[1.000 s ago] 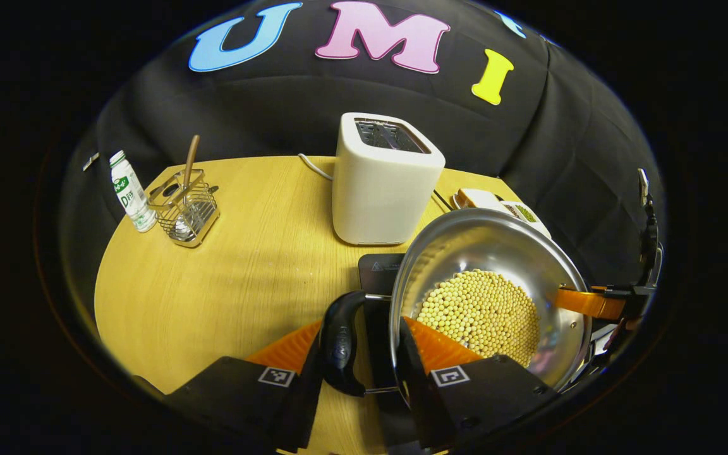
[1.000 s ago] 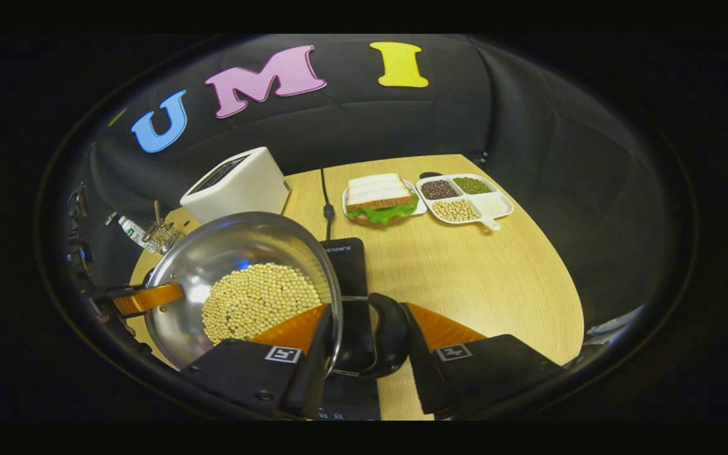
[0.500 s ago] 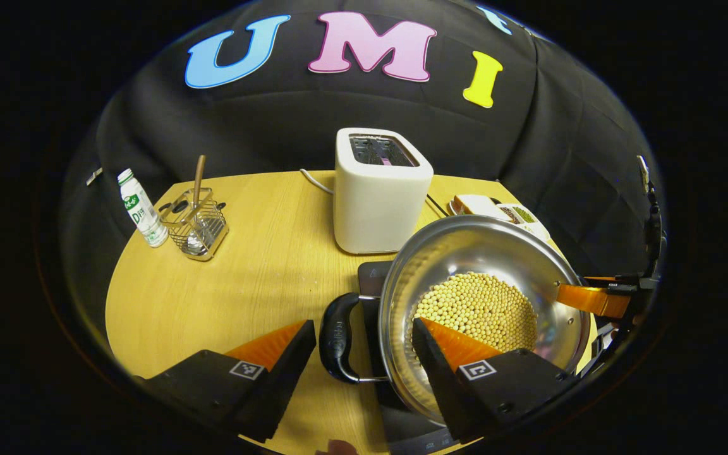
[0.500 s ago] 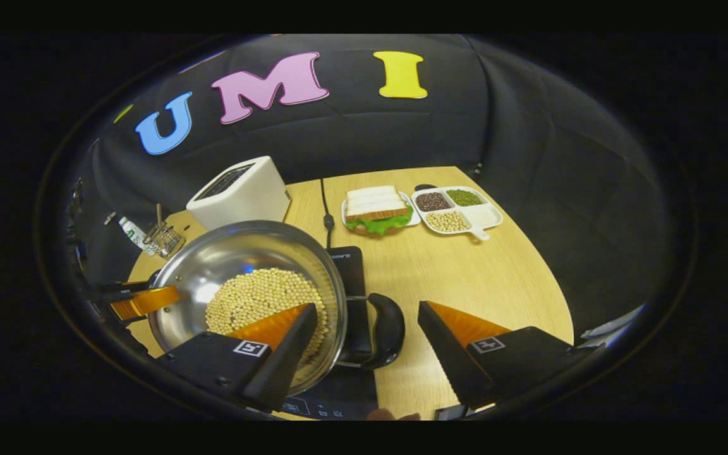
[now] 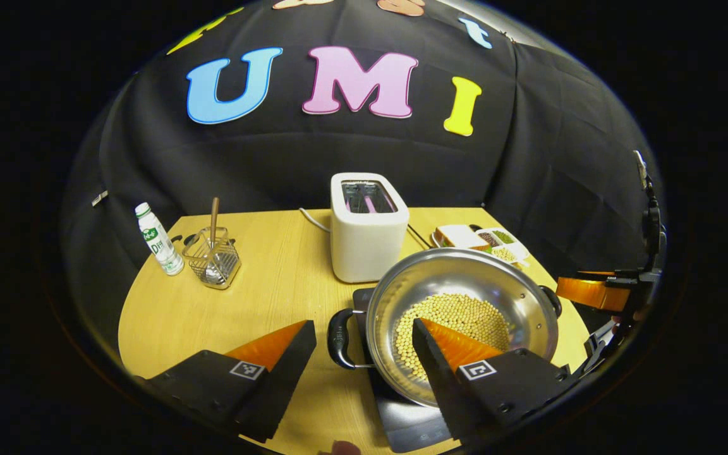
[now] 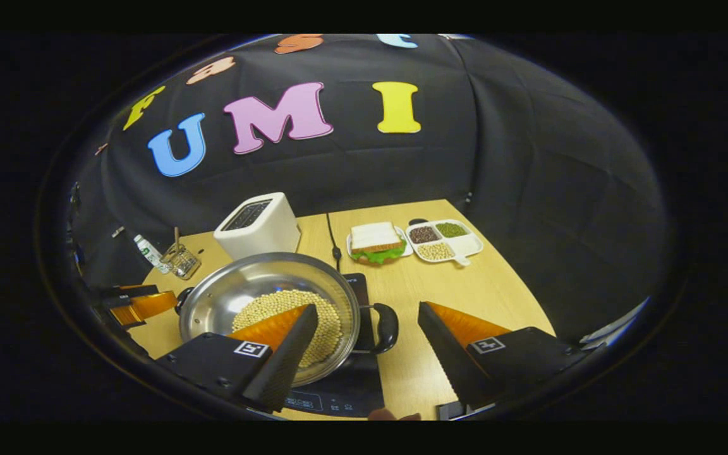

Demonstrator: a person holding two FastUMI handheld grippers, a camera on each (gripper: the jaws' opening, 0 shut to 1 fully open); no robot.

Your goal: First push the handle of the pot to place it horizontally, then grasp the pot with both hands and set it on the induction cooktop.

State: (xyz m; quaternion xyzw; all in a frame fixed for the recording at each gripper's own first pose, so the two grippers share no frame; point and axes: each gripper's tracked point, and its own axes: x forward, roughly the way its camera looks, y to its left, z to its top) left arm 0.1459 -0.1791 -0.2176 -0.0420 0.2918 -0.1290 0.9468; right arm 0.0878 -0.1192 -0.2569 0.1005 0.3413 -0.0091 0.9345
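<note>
Low in the middle of the left gripper view, my left tool point(image 5: 364, 344) stands wide, its two fingers spread with nothing between them; one finger lies over the bare worktop point(image 5: 256, 284), the other in front of the near rim of the pot point(image 5: 465, 278). That steel pot sits on the dark induction cooktop point(image 5: 409, 422) at lower centre right, and pale round beans point(image 5: 459, 316) cover its bottom. Its black left handle point(image 5: 337, 330) sticks out level toward the gap between my fingers, touched by neither. At the right edge of this view I see the other tool, clear of the pot's far handle. Behind the pot stands a white toaster point(image 5: 368, 229), and toward the left of the frame a small bottle point(image 5: 158, 239) stands just beside a wire holder point(image 5: 213, 259) with a utensil upright in it. Low in the right gripper view, my right tool point(image 6: 364, 328) is also spread wide and grips nothing; its left finger overlaps the pot point(image 6: 256, 281) in the picture, and the pot's right handle point(image 6: 386, 327) lies in the gap, apart from both fingers. The induction cooktop point(image 6: 339, 395) shows under the pot. Farther up the worktop point(image 6: 465, 284), right of centre, a sandwich point(image 6: 375, 240) sits on a plate beside a divided tray point(image 6: 445, 239) of dark, green and pale beans.
</note>
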